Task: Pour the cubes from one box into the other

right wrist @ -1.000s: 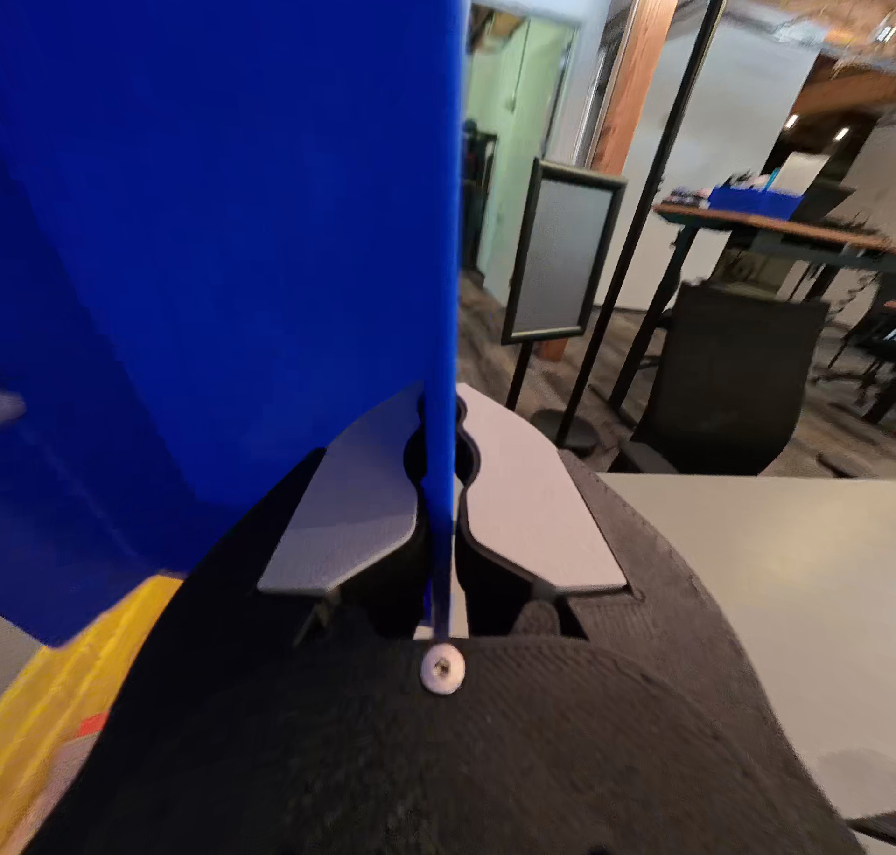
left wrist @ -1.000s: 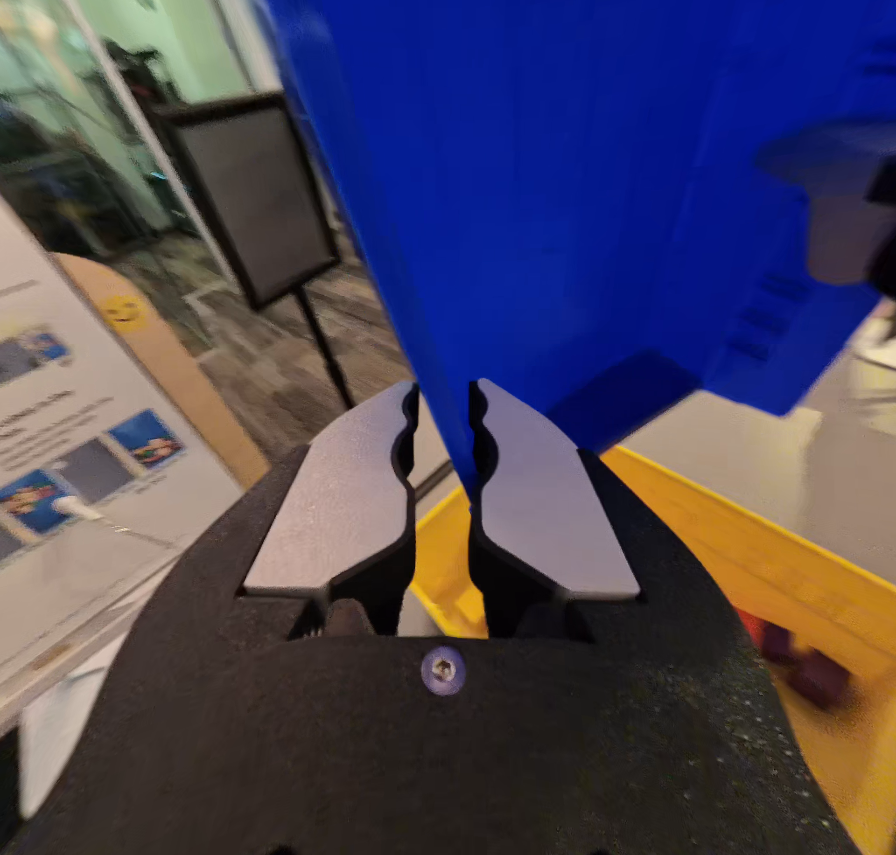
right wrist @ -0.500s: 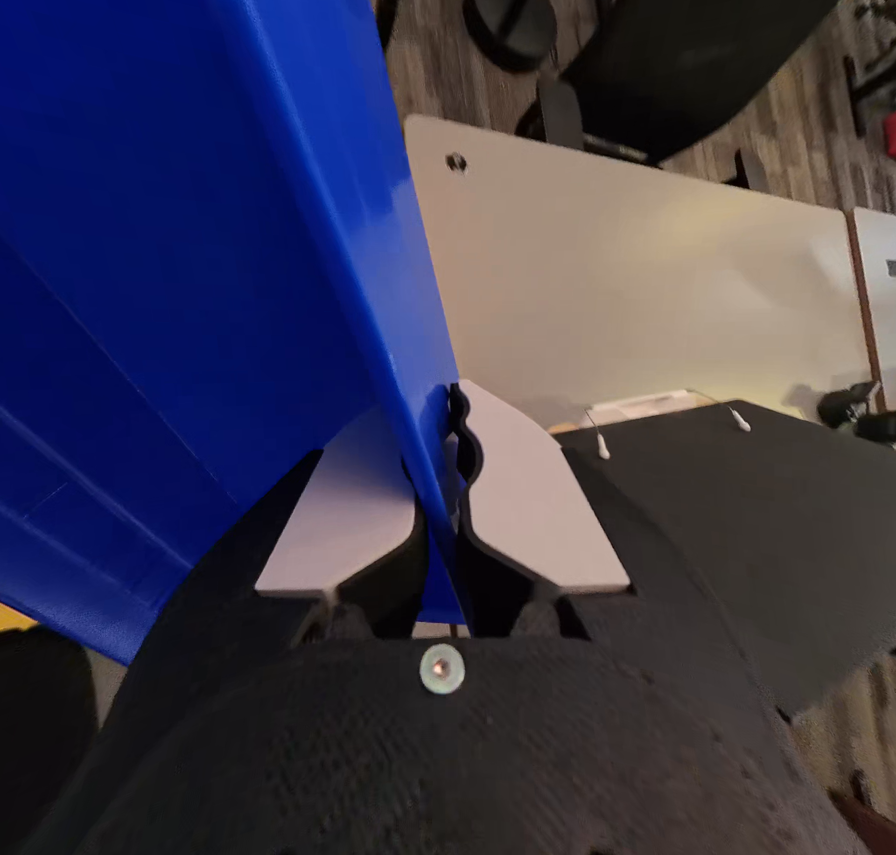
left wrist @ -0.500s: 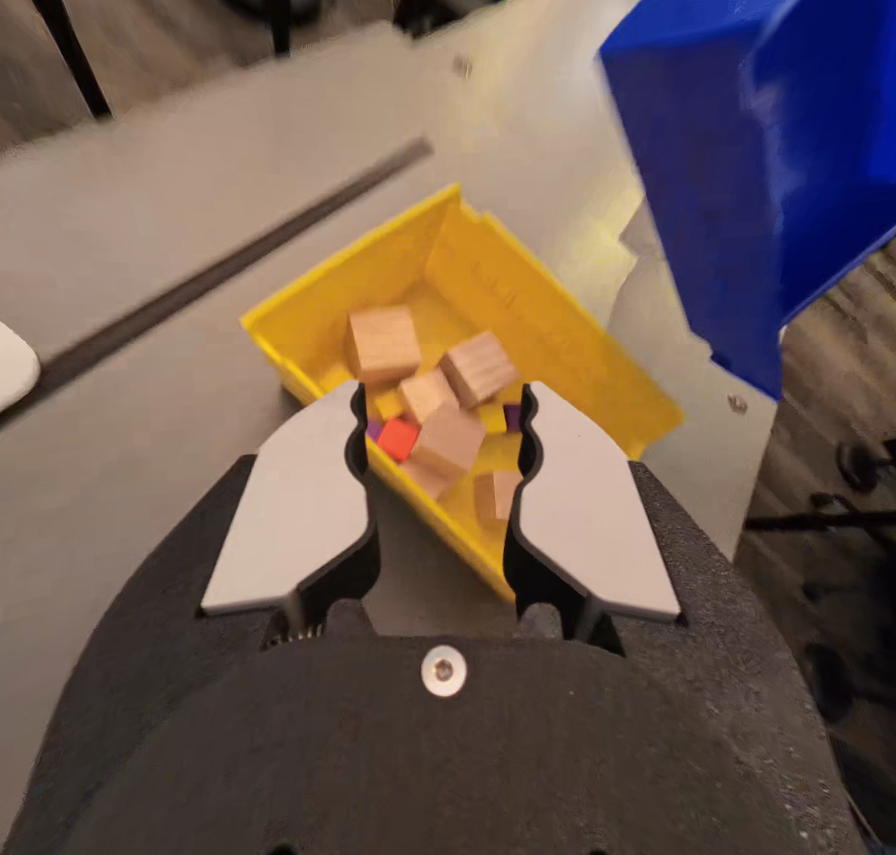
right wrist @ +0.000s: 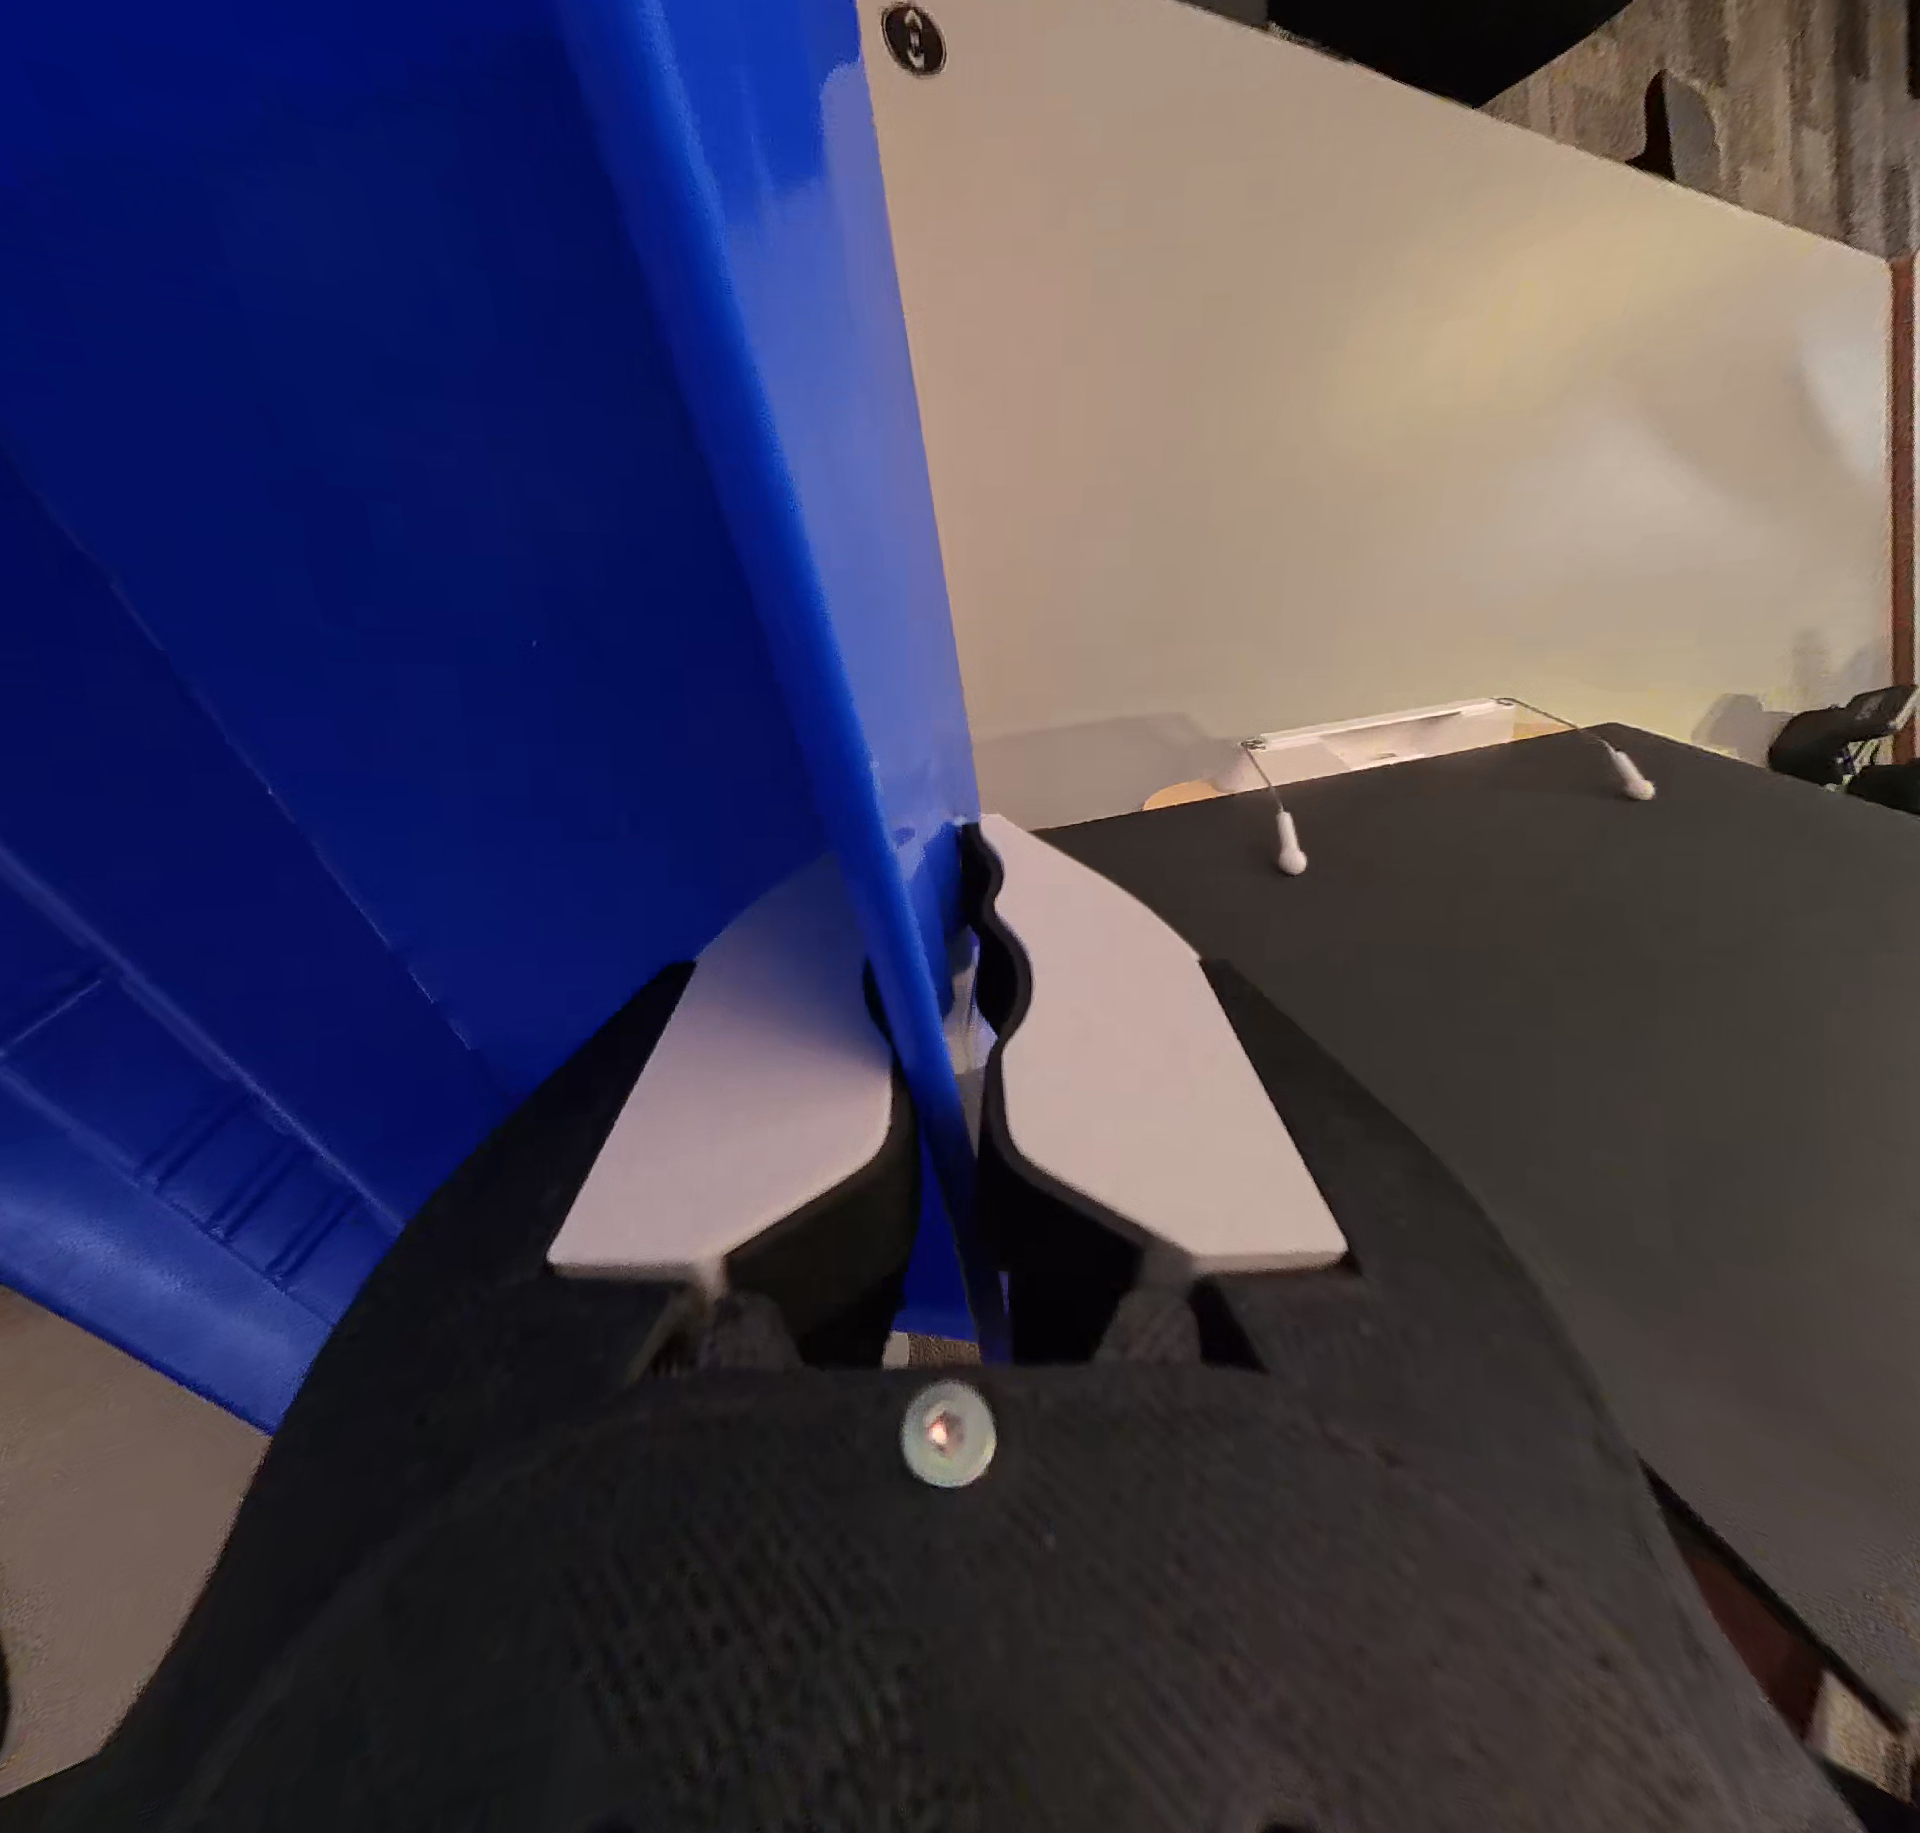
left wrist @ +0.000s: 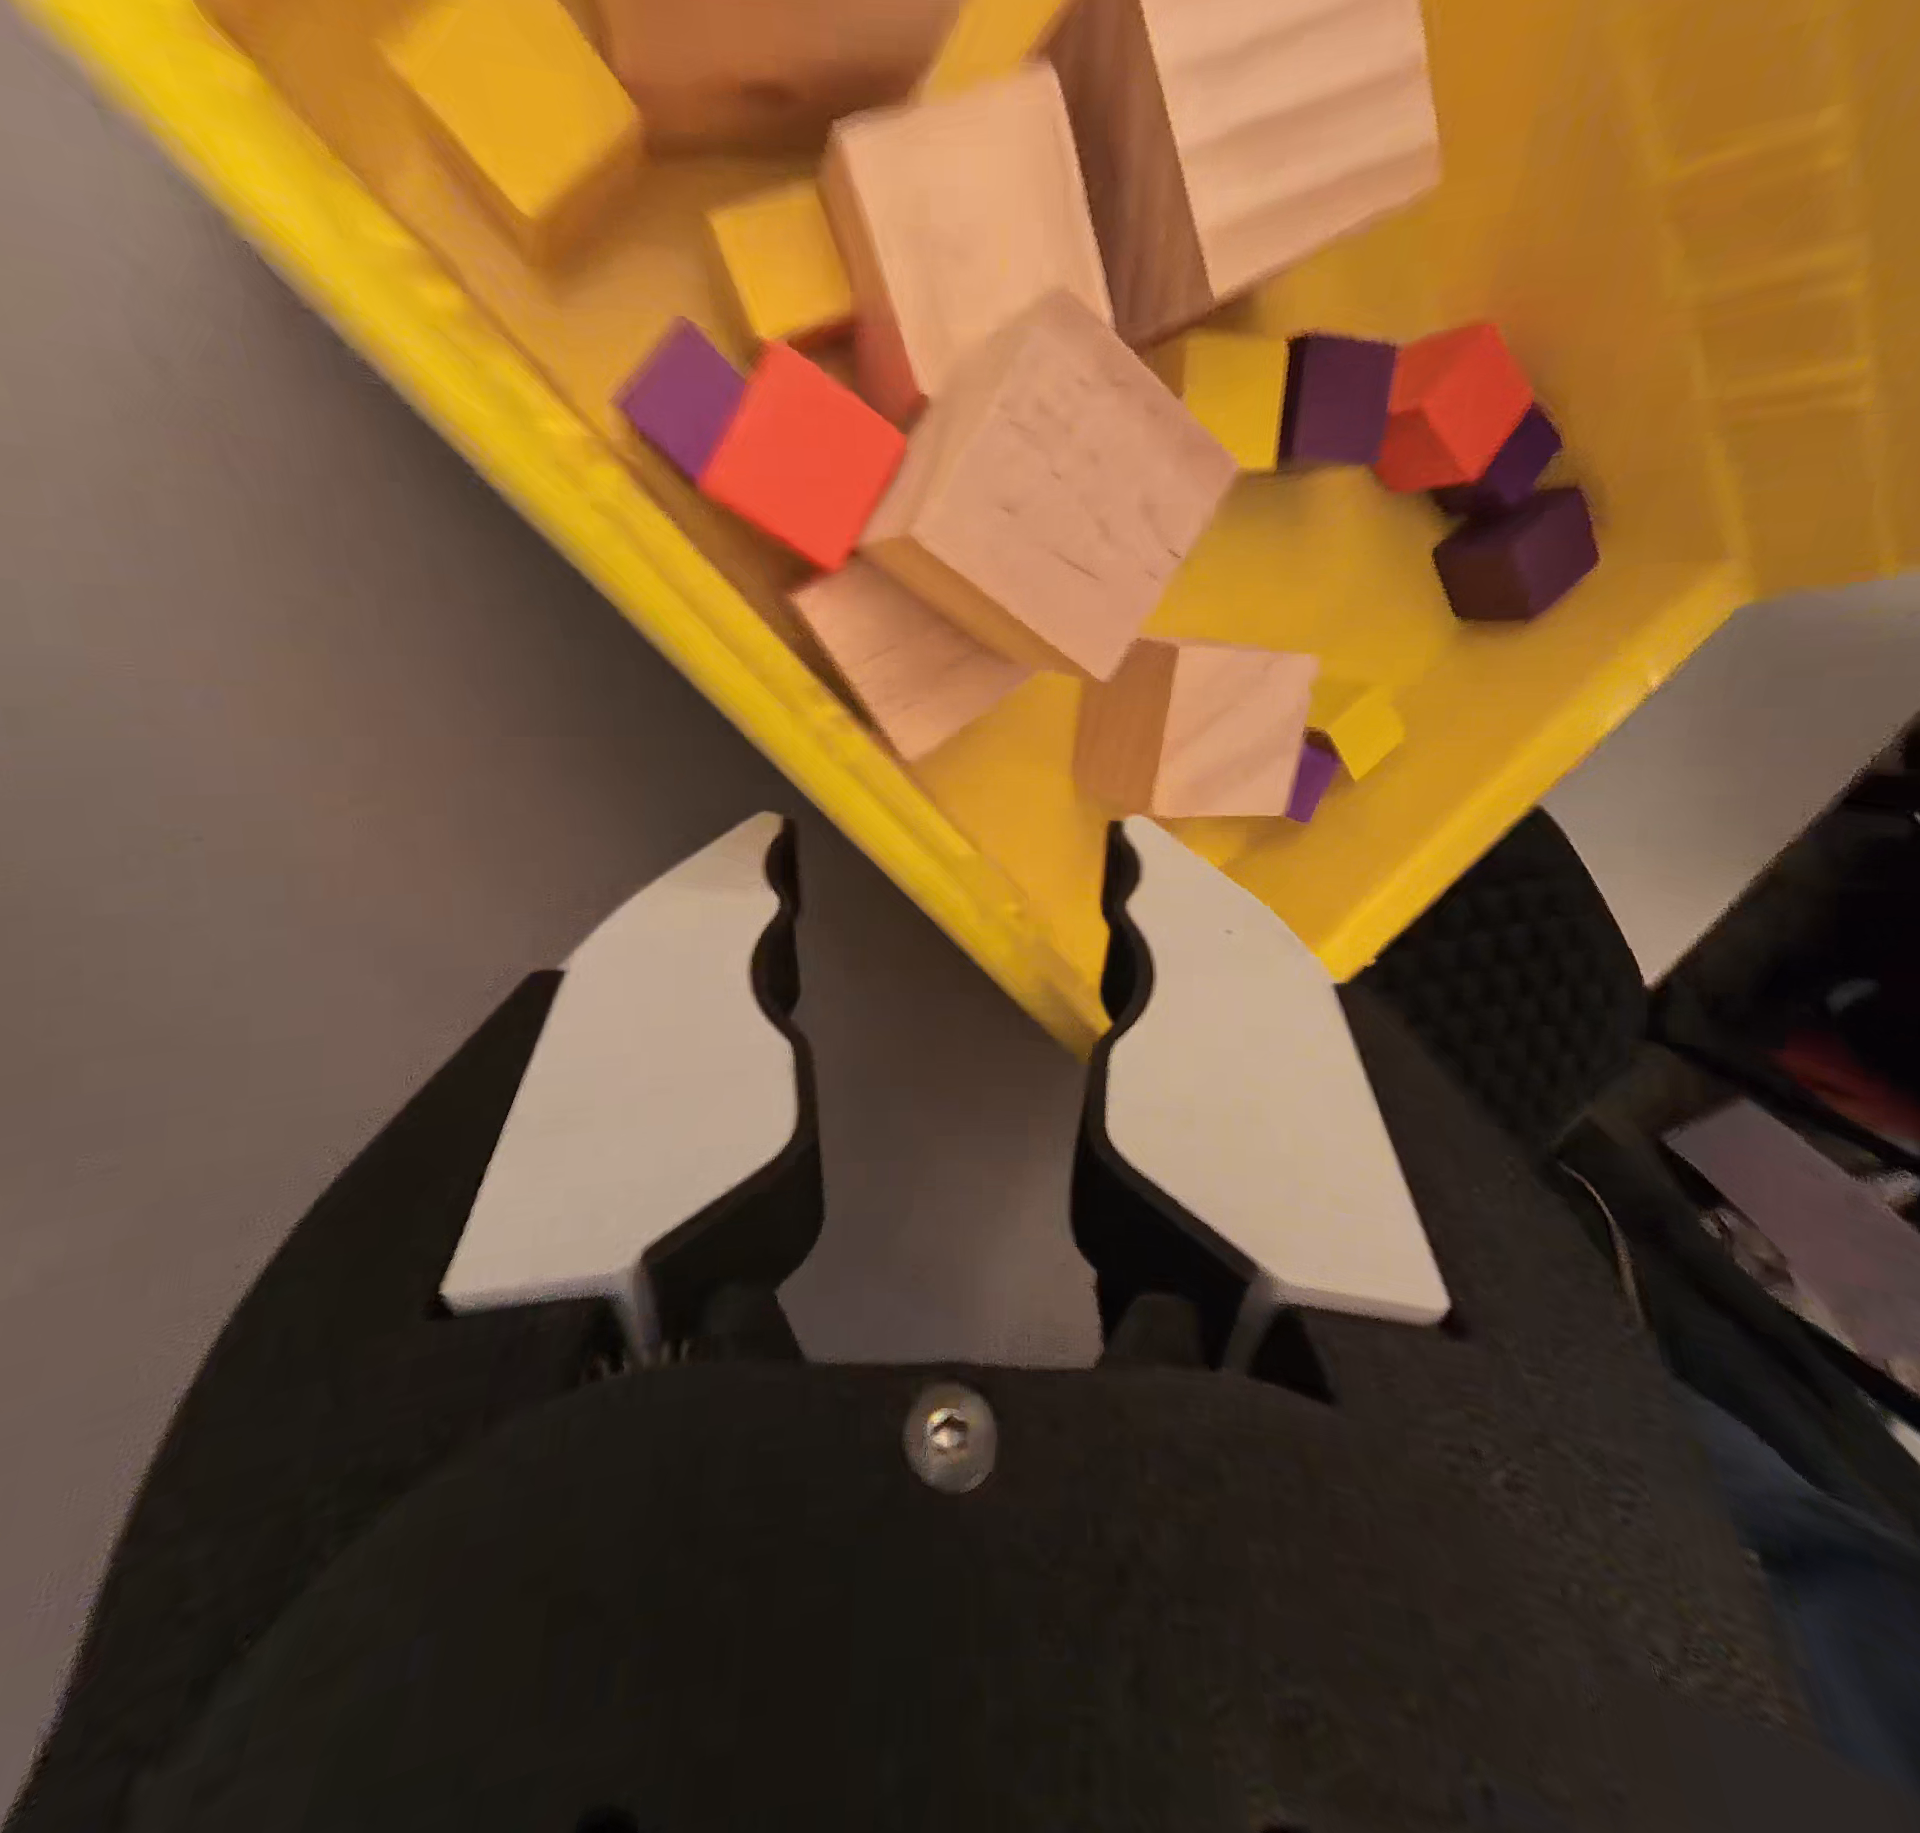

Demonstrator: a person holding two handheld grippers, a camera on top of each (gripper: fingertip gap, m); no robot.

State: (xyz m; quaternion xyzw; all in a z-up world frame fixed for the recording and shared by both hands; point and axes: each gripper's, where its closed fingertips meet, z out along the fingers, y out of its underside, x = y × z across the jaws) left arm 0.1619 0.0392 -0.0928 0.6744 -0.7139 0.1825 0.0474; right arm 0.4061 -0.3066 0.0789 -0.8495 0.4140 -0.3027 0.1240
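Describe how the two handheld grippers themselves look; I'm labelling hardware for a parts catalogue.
Both look alike. The left gripper and right gripper each have a rough matte black body, one silver screw at its centre, and two flat pale grey fingers with wavy black inner pads. No cables, markings or sleeves show.

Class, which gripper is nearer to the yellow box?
Left. The left gripper is open with the yellow box's rim between its fingers. The right gripper is shut on the blue box; no yellow box shows there.

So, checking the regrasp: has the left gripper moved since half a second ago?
Yes. The left gripper has closed in on the yellow box, now straddling its rim.
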